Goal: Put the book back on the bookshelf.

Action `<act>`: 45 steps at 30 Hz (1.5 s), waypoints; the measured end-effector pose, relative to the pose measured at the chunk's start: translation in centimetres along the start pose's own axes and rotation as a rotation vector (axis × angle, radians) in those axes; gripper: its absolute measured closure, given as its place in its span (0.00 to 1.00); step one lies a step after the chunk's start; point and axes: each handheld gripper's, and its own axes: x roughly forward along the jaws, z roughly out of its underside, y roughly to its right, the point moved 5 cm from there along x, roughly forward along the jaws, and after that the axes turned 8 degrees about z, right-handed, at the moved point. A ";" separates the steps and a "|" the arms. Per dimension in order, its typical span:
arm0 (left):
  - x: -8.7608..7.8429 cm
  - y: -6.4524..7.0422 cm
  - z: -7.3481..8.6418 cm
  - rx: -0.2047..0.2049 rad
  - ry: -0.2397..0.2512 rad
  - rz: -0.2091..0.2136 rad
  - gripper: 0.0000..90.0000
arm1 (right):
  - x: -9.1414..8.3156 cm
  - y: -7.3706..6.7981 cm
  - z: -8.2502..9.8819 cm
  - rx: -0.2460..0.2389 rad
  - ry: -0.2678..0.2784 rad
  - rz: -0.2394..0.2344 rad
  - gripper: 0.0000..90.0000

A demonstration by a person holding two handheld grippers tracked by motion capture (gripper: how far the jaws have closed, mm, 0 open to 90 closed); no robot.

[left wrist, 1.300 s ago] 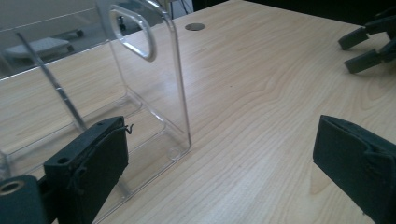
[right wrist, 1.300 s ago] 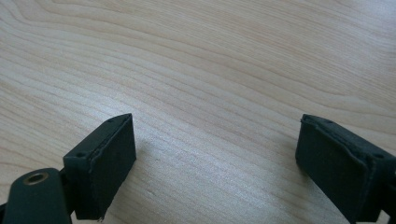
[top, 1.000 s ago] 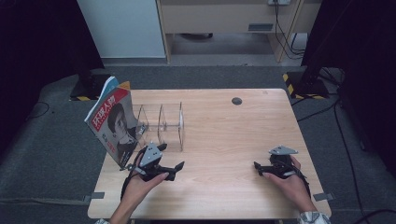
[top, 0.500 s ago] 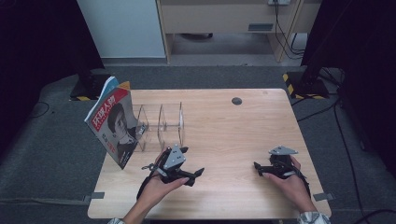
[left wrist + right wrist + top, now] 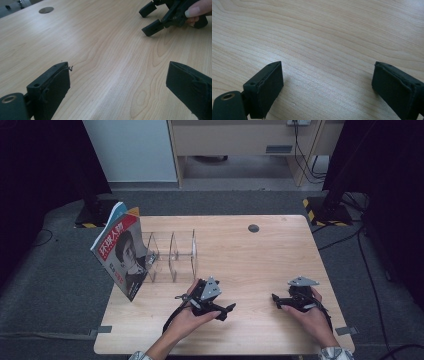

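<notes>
Left gripper point(image 5: 227, 309), moved right from magazine point(image 5: 121, 254), jaws wide, empty; magazine at ten o'clock, right gripper point(image 5: 276, 299) farther, likewise gaping.

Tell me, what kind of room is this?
Probably a lab or office set up for filming: a bare wooden table on grey carpet, black stands at its sides, cables on the floor, and a magazine leaning on a clear rack.

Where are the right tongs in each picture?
High view: the right tongs sit low on the right side of the table, jaws pointing left.
Left gripper view: they are in the top right corner, farther off.
Right gripper view: their own two black jaws rise from the bottom corners, wide apart.
Shared landmark: the light wooden table lies under them in all three.
</notes>
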 end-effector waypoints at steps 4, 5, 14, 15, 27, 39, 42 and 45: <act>0.8 0.2 0.0 -0.012 -0.012 0.010 0.05 | 0.0 0.0 0.0 0.000 0.000 0.000 0.12; 1.0 0.2 0.0 -0.010 -0.019 0.010 0.05 | 0.0 0.0 0.0 0.000 0.000 0.000 0.12; 3.3 0.3 -0.3 -0.071 -0.041 0.047 0.05 | 0.0 0.0 0.0 -0.001 0.001 0.000 0.12; 3.5 0.3 -0.3 -0.073 -0.045 0.047 0.05 | 0.0 0.0 0.0 -0.001 0.000 0.000 0.12; 5.7 -0.4 0.0 -0.140 -0.091 0.054 0.06 | 0.0 -0.1 0.0 -0.004 -0.001 -0.004 0.11; 7.1 -1.8 0.5 -0.168 -0.113 0.005 0.07 | 0.0 -0.1 0.0 -0.008 -0.001 -0.004 0.11; 7.3 -2.1 0.8 -0.176 -0.125 -0.014 0.07 | 0.0 0.0 0.0 -0.008 -0.001 -0.004 0.11; 7.4 -2.2 1.0 -0.175 -0.138 -0.018 0.07 | 0.0 -0.1 0.0 -0.008 -0.001 -0.004 0.11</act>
